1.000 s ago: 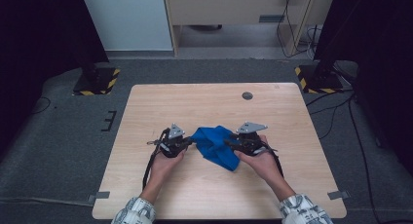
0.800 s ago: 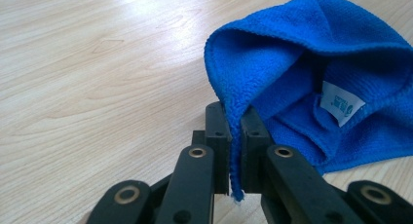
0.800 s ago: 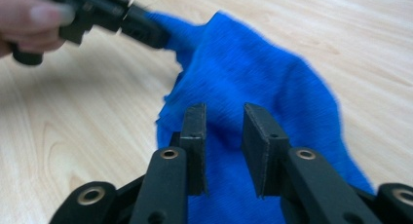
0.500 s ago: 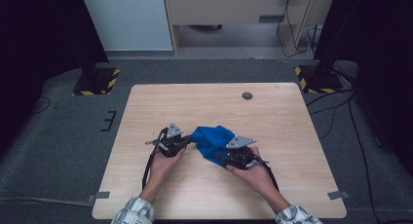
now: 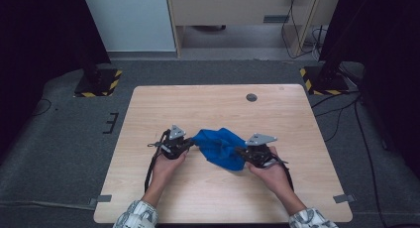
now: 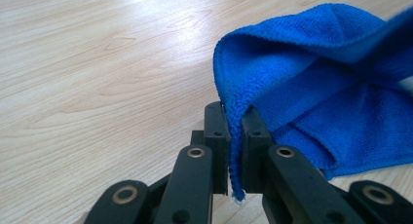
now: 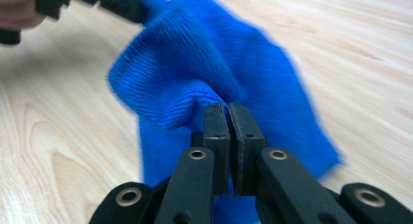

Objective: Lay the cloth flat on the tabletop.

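Blue cloth [image 5: 220, 147] lies bunched near the middle of the wooden table [image 5: 208, 106], toward its near edge, held between both grippers. Left gripper [image 6: 234, 136] is clamped on the cloth's hemmed edge; right gripper [image 7: 229, 131] is pinched tight on a fold.

**No readable text**

No words, labels, brand names or numbers can be read anywhere. The only sign-like markings are yellow-and-black hazard stripes on the dark stand bases [image 5: 99, 83] on the grey floor, one beyond the far left corner of the table, another [image 5: 322, 82] beyond its far right corner.
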